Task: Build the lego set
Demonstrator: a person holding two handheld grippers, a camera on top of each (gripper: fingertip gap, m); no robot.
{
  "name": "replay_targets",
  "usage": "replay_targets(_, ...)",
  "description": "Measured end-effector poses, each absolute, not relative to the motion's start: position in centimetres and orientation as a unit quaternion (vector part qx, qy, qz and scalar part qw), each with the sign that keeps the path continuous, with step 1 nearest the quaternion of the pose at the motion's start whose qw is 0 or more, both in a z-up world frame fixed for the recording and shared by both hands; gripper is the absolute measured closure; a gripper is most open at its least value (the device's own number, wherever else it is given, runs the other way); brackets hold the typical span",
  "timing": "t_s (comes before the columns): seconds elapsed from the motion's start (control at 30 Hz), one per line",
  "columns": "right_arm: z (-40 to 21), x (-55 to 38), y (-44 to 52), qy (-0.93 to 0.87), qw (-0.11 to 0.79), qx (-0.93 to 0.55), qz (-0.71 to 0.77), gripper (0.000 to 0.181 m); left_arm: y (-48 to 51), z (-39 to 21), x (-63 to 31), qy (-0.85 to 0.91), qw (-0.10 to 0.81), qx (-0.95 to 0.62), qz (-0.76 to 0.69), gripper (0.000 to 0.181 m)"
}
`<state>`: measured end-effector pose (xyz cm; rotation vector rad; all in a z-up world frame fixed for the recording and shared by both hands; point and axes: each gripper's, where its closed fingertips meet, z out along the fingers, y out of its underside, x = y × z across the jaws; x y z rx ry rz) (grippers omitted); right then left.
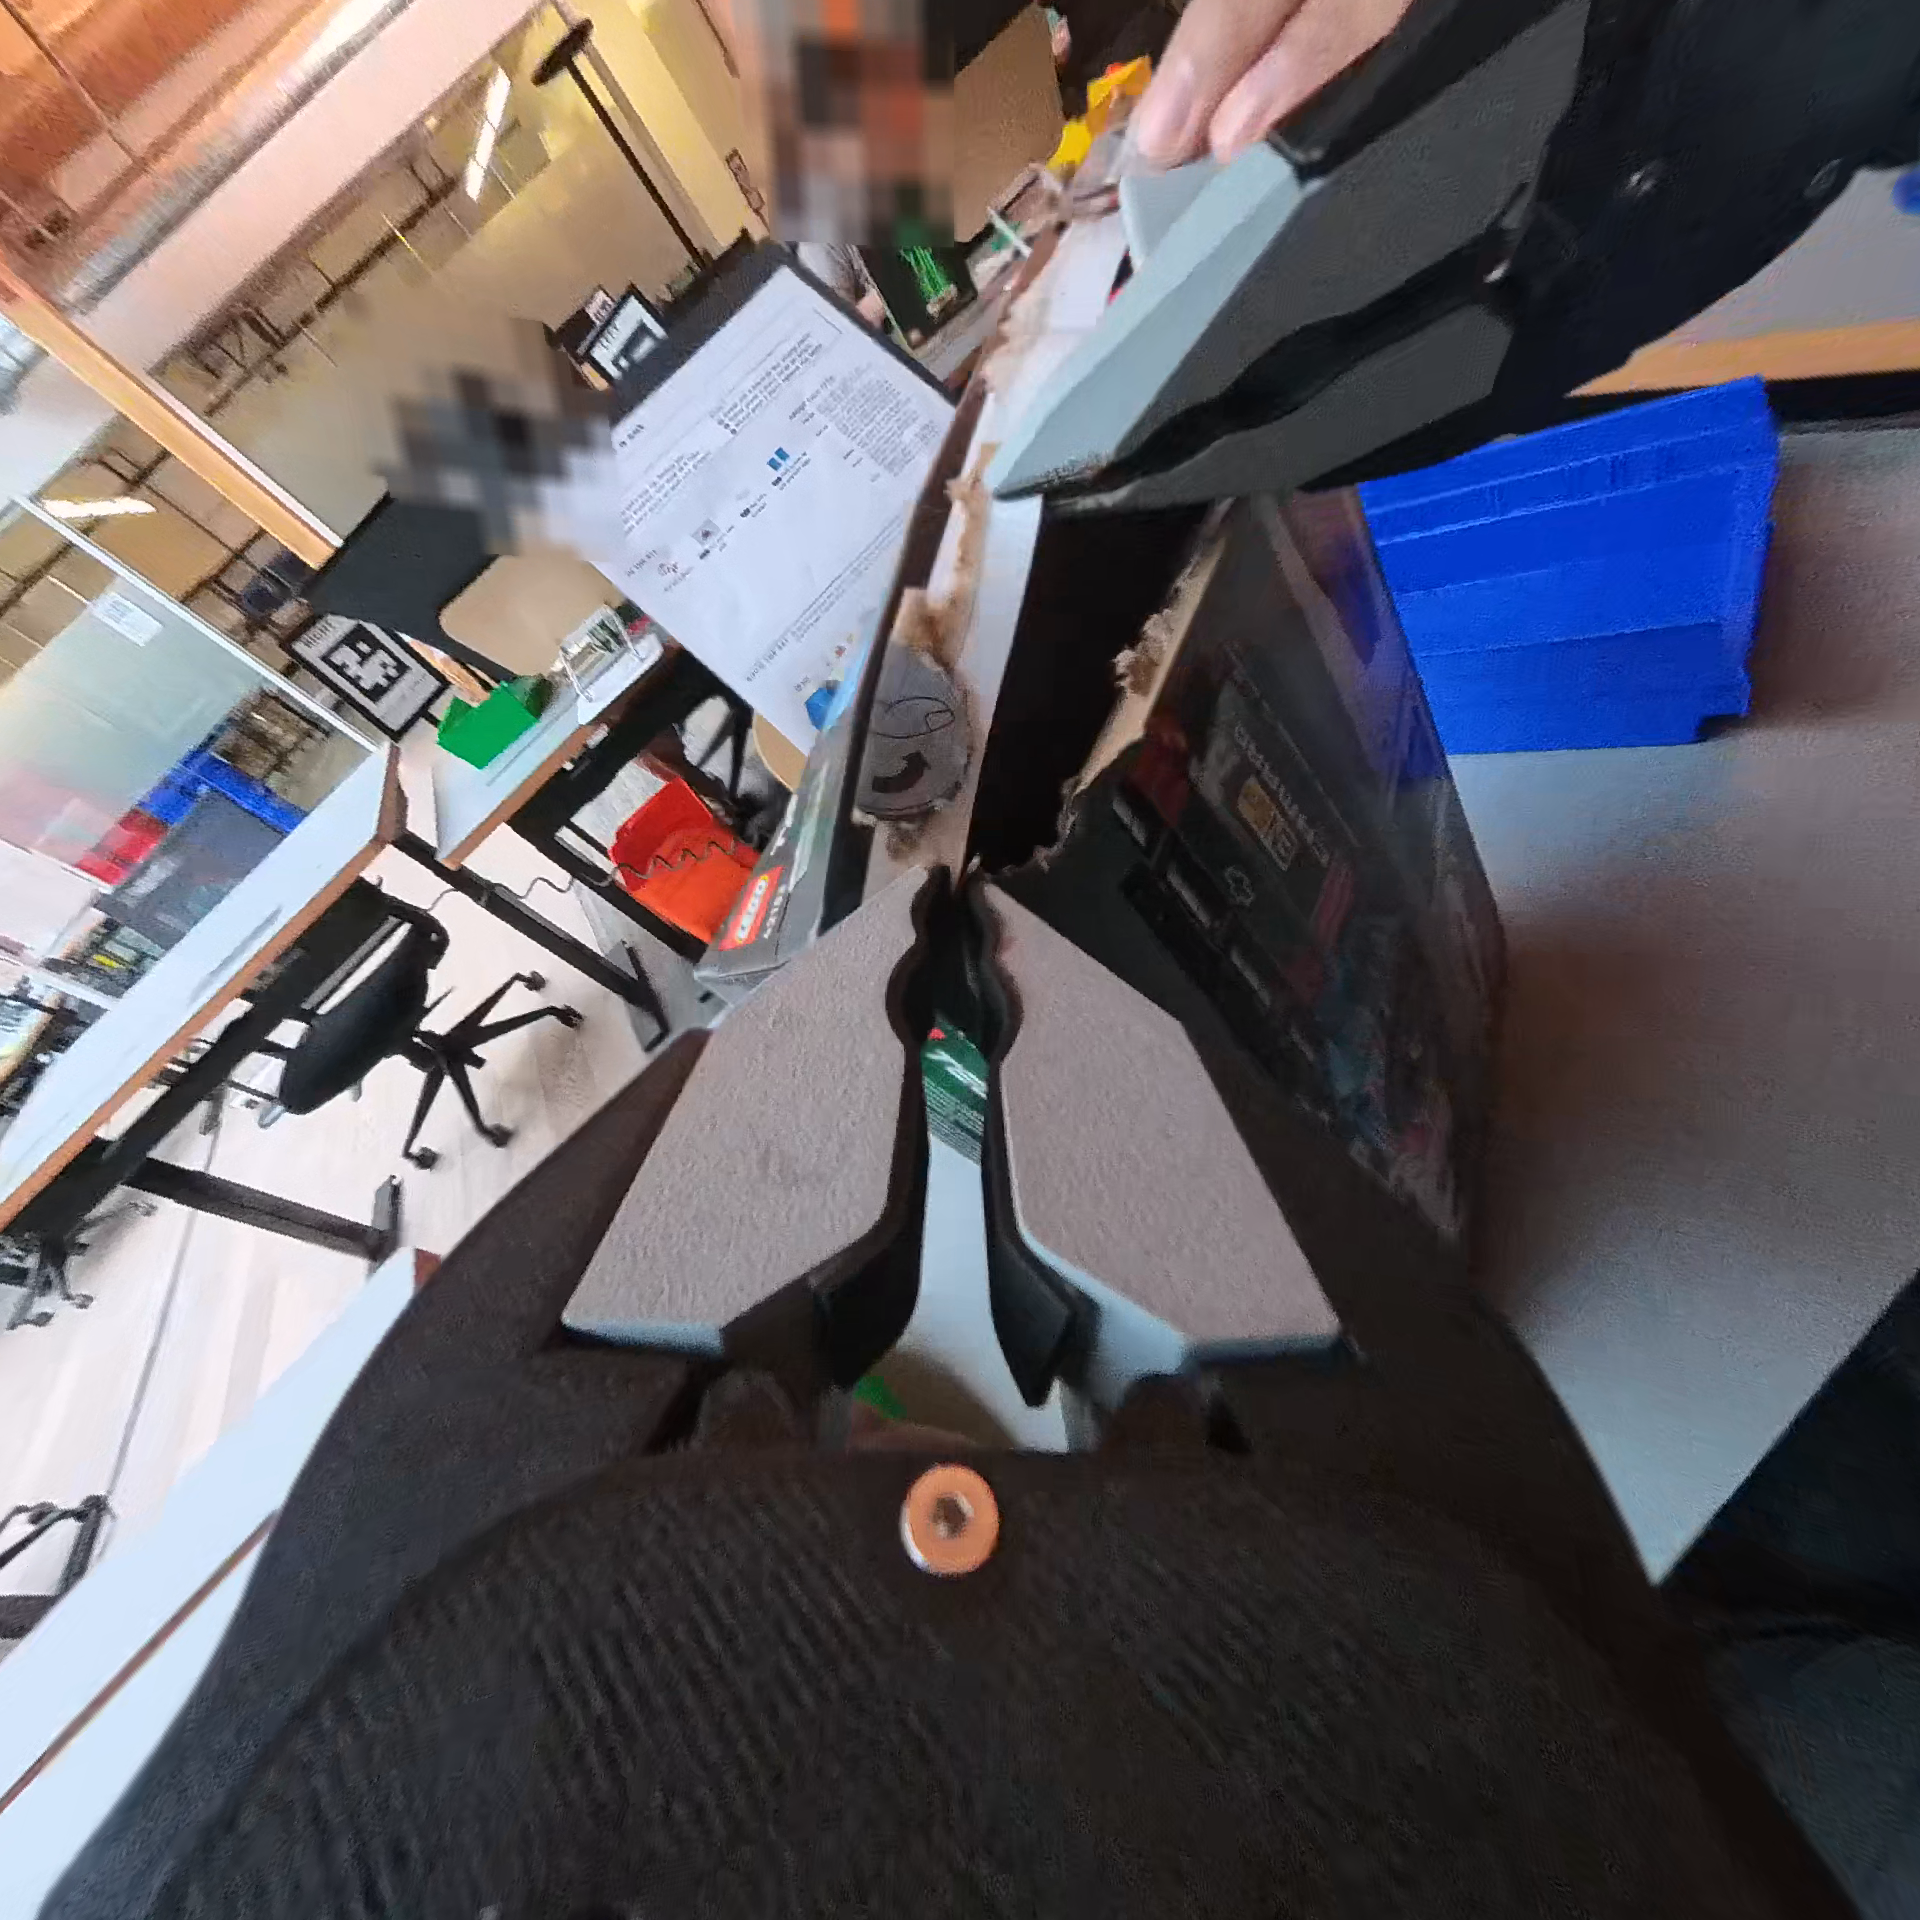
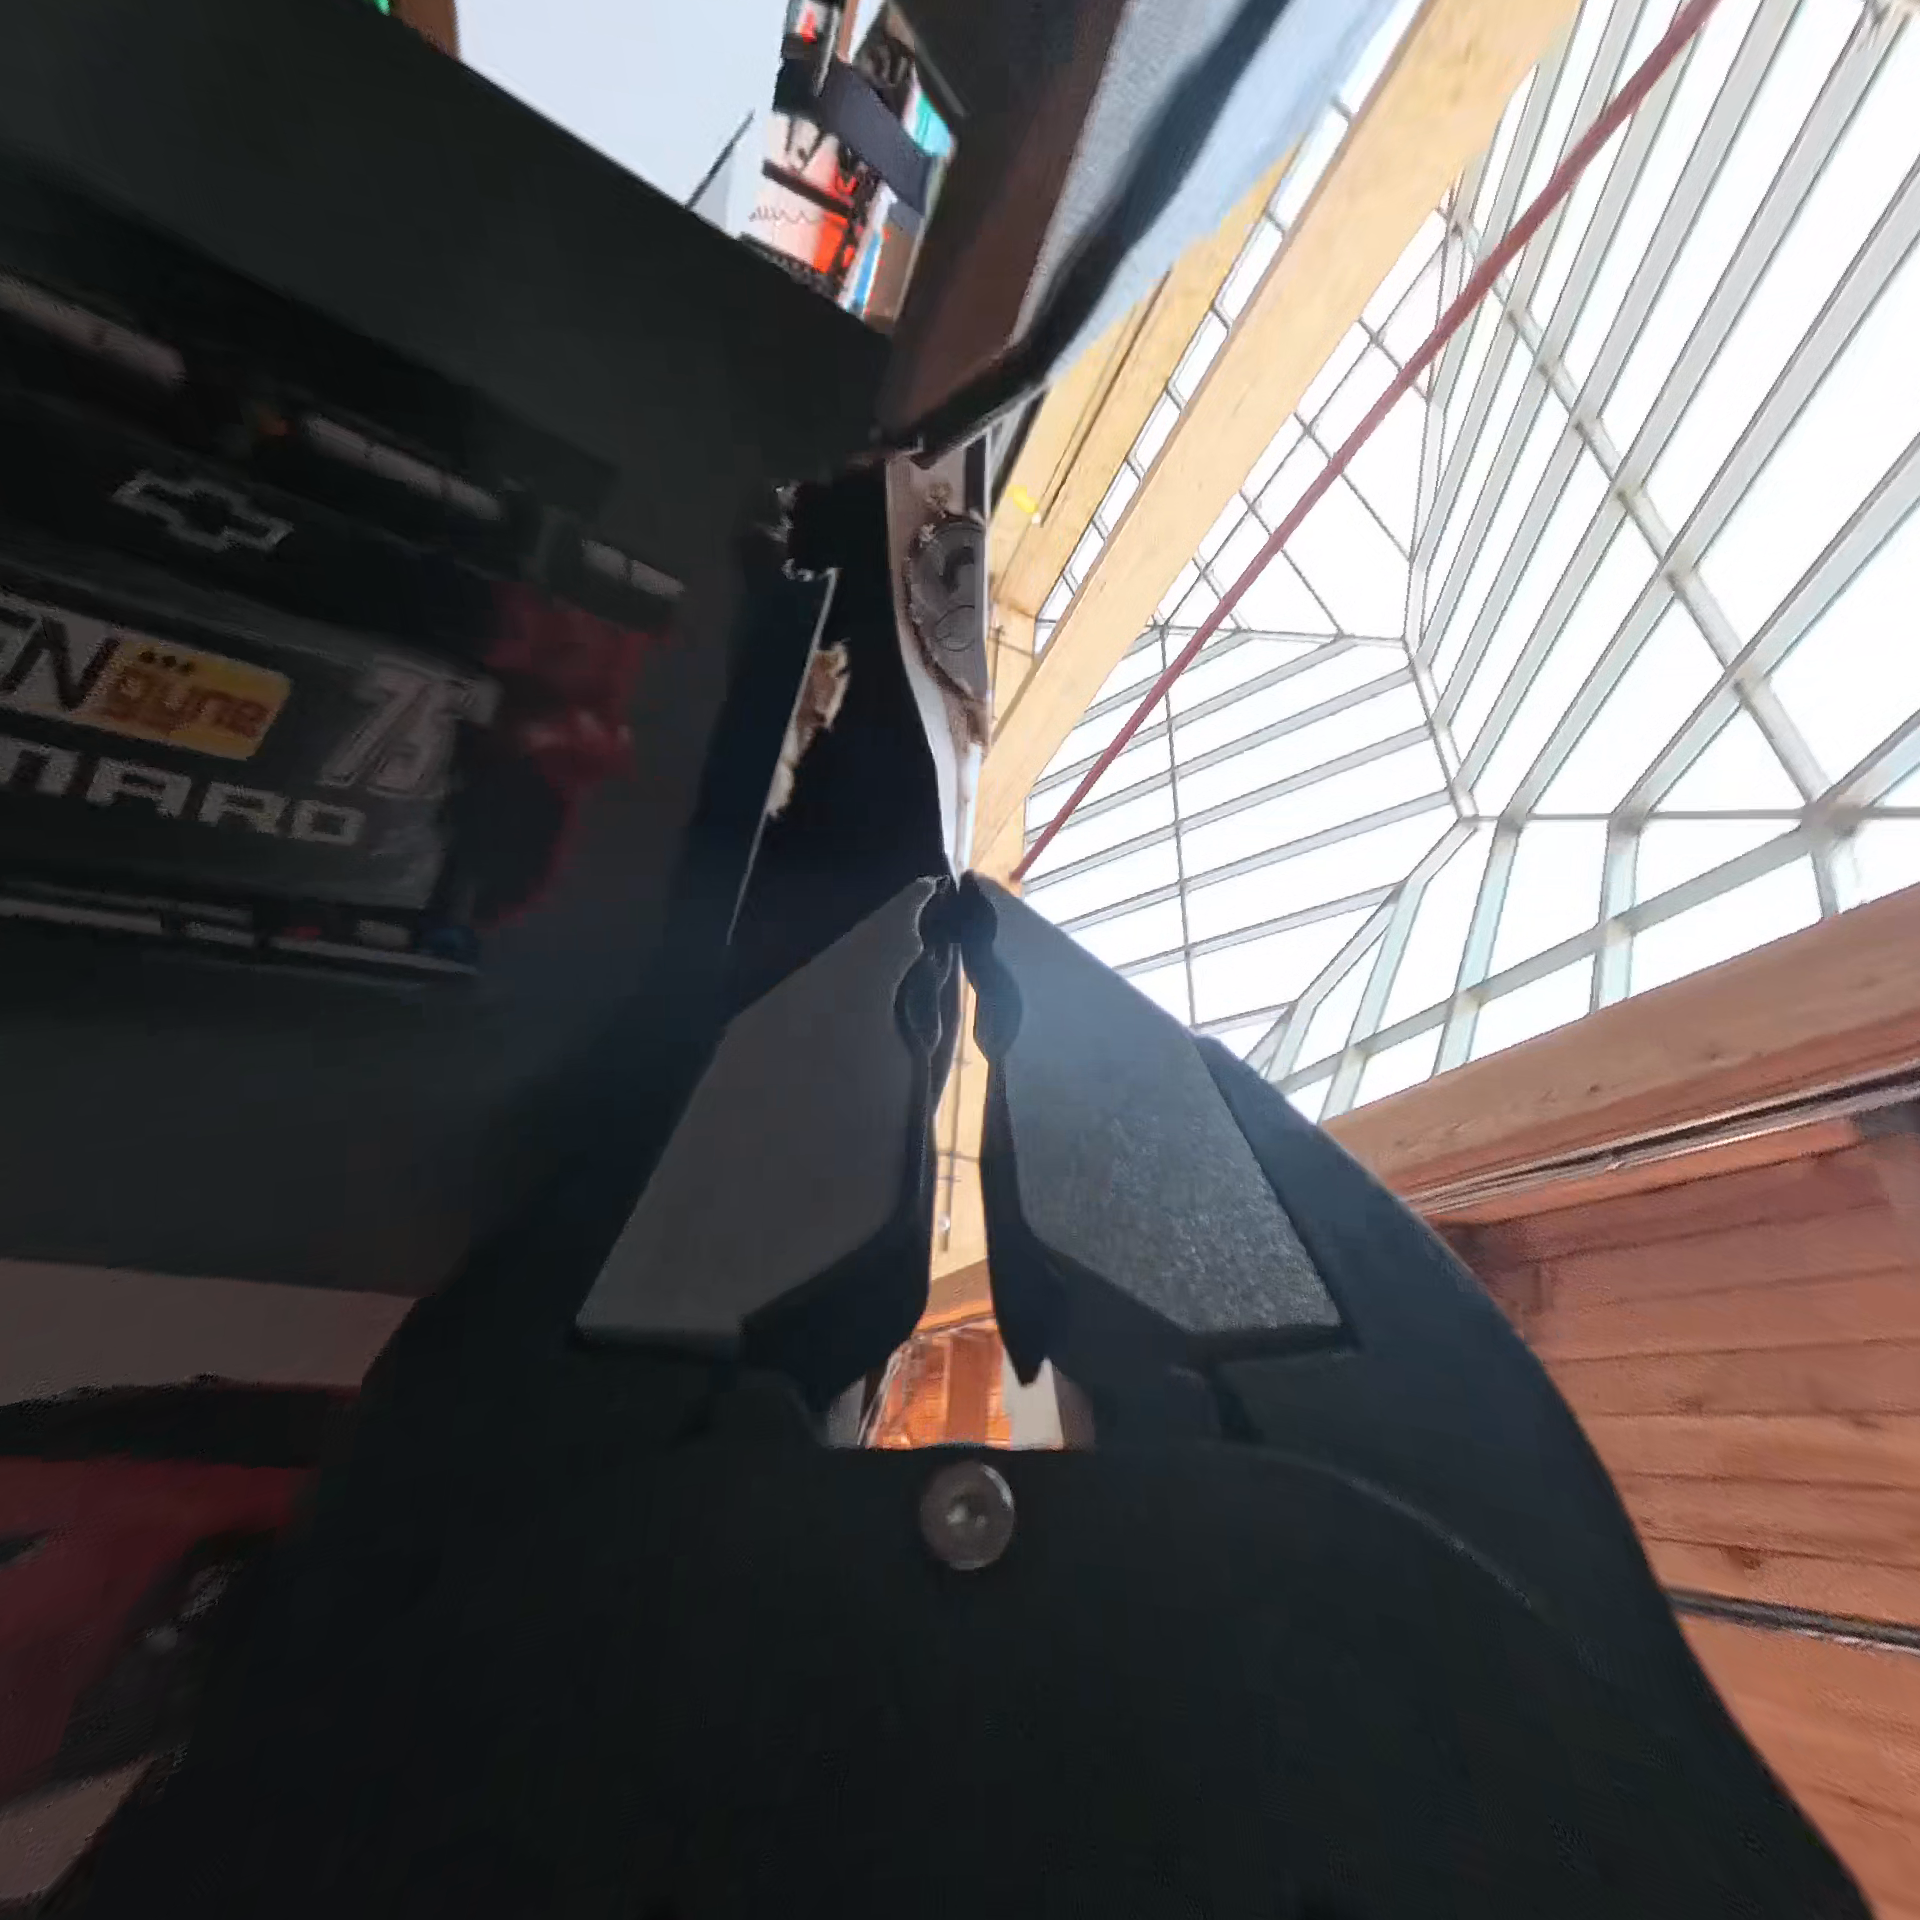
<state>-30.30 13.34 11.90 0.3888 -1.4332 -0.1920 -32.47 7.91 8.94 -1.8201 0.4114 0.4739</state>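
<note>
The dark lego box (image 1: 1299, 831) stands on the grey table (image 1: 1662, 1143) with its torn end towards me. Its white inner flap (image 1: 1003, 644) with a round seal (image 1: 914, 738) runs up the middle. My left gripper (image 1: 958, 894) is shut on the flap's near end. My right gripper (image 1: 1029, 483), with a hand (image 1: 1216, 83) on it, is shut on the flap's far end. In the right wrist view the right gripper (image 2: 951, 899) pinches the same flap (image 2: 940, 727), with the box's printed front (image 2: 260, 675) to the left.
A blue bin (image 1: 1579, 582) stands on the table right of the box. Left of the table edge are other desks, a black office chair (image 1: 364, 1029), a red bin (image 1: 675, 862) and a green bin (image 1: 488, 717). The right wrist view faces a glazed roof (image 2: 1455, 623) with wooden beams.
</note>
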Motion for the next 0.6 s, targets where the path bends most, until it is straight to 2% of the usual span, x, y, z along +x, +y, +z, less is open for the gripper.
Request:
replay_targets(0.23,12.5,-30.1,13.2,-0.662,0.741,0.105,-0.040,0.181,7.9,9.0,-32.1,0.221,0.543,-0.719,0.373,0.181)
replay_targets(0.4,13.7,-30.7,13.5,-0.720,0.691,-0.023,0.058,0.181,7.3,13.0,-29.9,0.198,0.603,-0.650,0.419,0.179)
replay_targets(0.5,13.6,-30.7,13.7,-0.738,0.669,-0.051,0.077,0.181,8.2,12.3,-30.6,0.203,0.532,-0.676,0.468,0.146)
replay_targets(0.57,13.6,-30.6,13.7,-0.744,0.657,-0.072,0.100,0.181,9.0,10.8,-31.2,0.210,0.496,-0.703,0.464,0.137)
replay_targets(0.6,13.6,-30.4,13.6,-0.746,0.652,-0.077,0.113,0.181,9.2,10.7,-31.6,0.212,0.484,-0.703,0.476,0.141)
